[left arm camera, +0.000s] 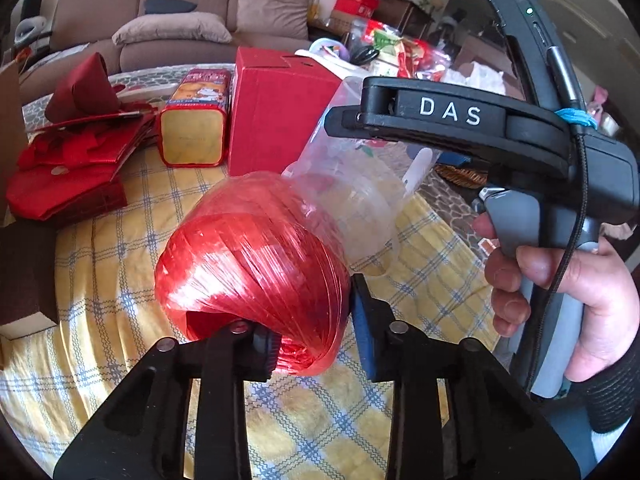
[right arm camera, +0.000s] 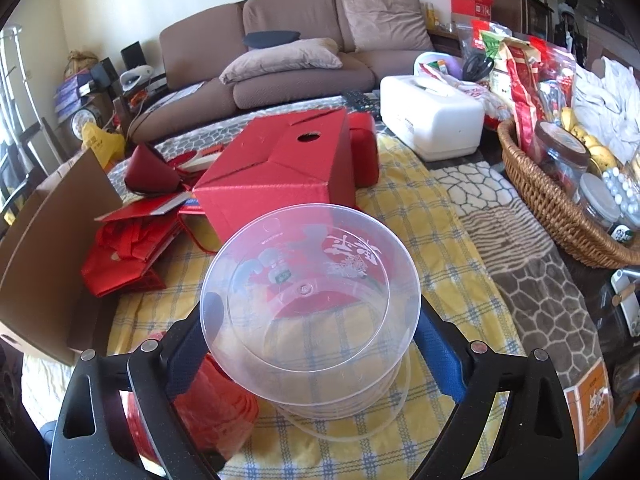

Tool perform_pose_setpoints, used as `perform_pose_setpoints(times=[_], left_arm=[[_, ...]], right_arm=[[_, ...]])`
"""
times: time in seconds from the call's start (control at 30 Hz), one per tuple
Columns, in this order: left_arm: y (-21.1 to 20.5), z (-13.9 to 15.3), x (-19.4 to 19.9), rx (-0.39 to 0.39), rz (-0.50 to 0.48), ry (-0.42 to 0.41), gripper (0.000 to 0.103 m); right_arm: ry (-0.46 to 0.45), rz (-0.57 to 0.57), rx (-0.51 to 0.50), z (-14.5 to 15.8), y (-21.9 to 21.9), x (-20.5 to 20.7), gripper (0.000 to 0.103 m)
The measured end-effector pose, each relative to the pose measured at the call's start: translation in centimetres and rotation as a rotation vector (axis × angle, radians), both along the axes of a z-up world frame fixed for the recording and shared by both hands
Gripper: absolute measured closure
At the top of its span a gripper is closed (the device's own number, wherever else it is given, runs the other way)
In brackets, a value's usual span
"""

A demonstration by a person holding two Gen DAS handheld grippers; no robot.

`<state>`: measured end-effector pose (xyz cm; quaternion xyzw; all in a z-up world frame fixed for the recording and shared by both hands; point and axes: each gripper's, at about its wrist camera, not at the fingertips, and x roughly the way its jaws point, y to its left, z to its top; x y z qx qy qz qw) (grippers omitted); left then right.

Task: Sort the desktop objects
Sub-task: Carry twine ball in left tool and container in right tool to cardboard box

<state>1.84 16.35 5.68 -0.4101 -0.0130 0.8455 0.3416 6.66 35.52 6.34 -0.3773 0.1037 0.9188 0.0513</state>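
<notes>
Clamping the red twine ball (left arm camera: 252, 256) at lower centre of the left wrist view, the left gripper (left arm camera: 312, 336) has one finger pushed into the ball's core hole and the blue pad (left arm camera: 366, 332) on its outer right side, the ball over the yellow checked worktop (left arm camera: 120, 380). Right gripper (right arm camera: 316, 320) stands wide, jaws flanking the clear plastic tub (right arm camera: 312, 312) at lower centre of its view; pads look to touch the tub walls, but firm grip I cannot tell. Red box (right arm camera: 280, 172) sits behind the tub, wicker basket (right arm camera: 560, 208) at right.
</notes>
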Motion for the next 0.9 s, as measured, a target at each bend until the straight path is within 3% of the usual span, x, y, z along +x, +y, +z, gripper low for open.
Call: perform_pose_setpoints(times=[0.03, 0.33, 0.67, 0.9], left_arm=[[-0.1, 0.3, 0.2, 0.004, -0.007, 0.009, 0.082], [-2.6, 2.8, 0.5, 0.048, 0.023, 0.025, 0.083], [-8.2, 10.4, 2.3, 0.057, 0.071, 0.131, 0.083], [-14.8, 15.6, 3.3, 0.062, 0.139, 0.19, 0.083]], right_arm=[[0.017, 0.0, -0.017, 0.4, 0.3, 0.3, 0.009], [0.134, 0.017, -0.108, 4.2, 0.8, 3.0, 0.009], [0.138, 0.109, -0.047, 7.9, -3.7, 3.8, 0.009], [0.182, 0.2, -0.045, 13.2, -8.9, 3.7, 0.009]])
